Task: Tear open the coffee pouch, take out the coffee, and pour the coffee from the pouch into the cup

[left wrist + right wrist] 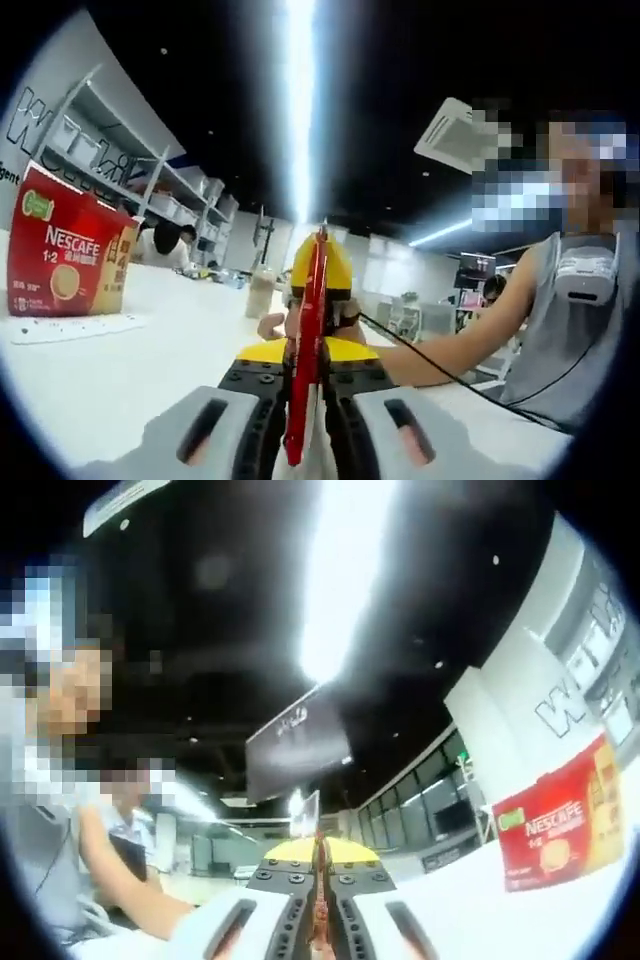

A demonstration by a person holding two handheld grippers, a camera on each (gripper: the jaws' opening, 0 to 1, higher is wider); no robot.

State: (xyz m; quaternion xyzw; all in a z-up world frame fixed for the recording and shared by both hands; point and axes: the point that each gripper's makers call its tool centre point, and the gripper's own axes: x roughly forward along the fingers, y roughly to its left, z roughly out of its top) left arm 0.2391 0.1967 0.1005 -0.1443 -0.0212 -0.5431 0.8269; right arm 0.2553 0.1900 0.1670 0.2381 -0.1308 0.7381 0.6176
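Red coffee box [65,248] on white table: white "NESCAFE" lettering, "1+2" beneath, green logo above; remaining print too small to read. Same box [560,827], right gripper view: "NESCAFE". Wall lettering [563,708] behind: partial, "W" legible.

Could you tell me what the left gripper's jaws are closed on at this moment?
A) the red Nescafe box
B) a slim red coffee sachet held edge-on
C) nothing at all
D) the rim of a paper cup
B: in the left gripper view the jaws of the left gripper pinch a narrow red coffee sachet standing upright, while the Nescafe box sits apart on the white table.
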